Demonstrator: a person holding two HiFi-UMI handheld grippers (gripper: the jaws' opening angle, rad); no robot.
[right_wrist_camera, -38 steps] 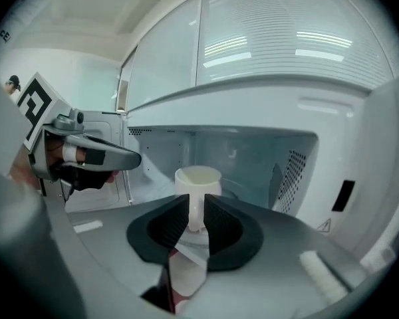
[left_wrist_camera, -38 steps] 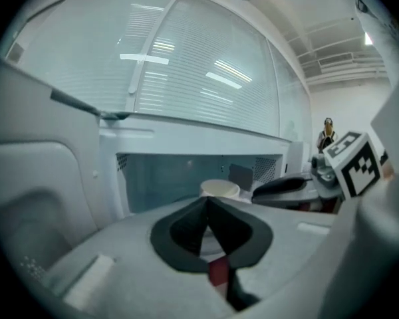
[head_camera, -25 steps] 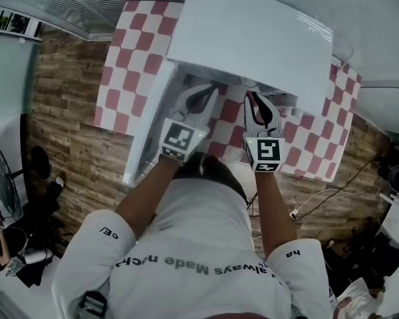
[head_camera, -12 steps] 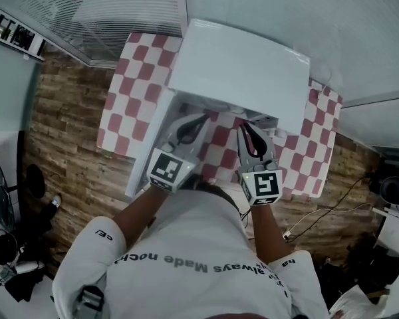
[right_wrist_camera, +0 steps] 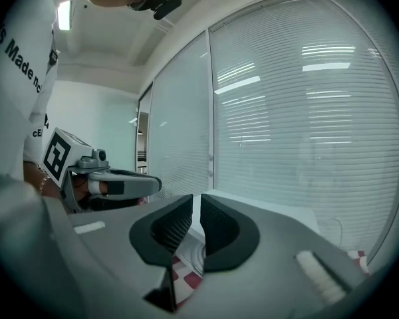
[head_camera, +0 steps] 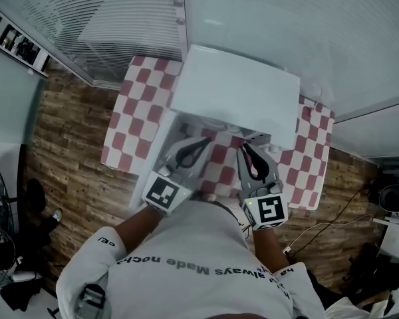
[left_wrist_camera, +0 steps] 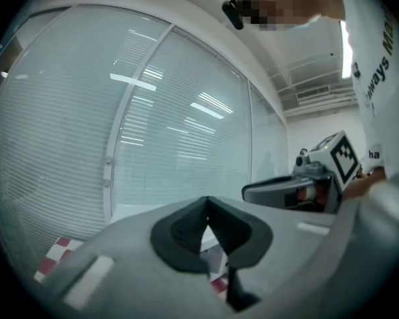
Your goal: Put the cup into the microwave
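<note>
A white microwave (head_camera: pixel 236 92) stands on a red-and-white checkered table (head_camera: pixel 130 111), its door (head_camera: pixel 153 148) swung open to the left. No cup shows in the head view; the microwave's top hides its inside. My left gripper (head_camera: pixel 203 141) and right gripper (head_camera: pixel 245 148) hang side by side just before the opening, both pointing at it. In the left gripper view the left gripper (left_wrist_camera: pixel 207 221) has its jaws closed tip to tip, empty. The right gripper (right_wrist_camera: pixel 197 211) is shut with only a thin slit and nothing in it. A white rounded shape (right_wrist_camera: pixel 198 261) shows below its jaws; I cannot tell what it is.
Glass walls with blinds (head_camera: pixel 272 18) rise right behind the table. Wood-plank floor (head_camera: pixel 66 131) surrounds it, with cables (head_camera: pixel 312 224) on the right. The person's white shirt (head_camera: pixel 193 264) fills the lower view. Each gripper sees the other: the right one (left_wrist_camera: pixel 279 191), the left one (right_wrist_camera: pixel 120 185).
Both grippers have drawn back a little from the microwave's opening toward the body, and the head camera has risen, so the table looks smaller. Both stay shut.
</note>
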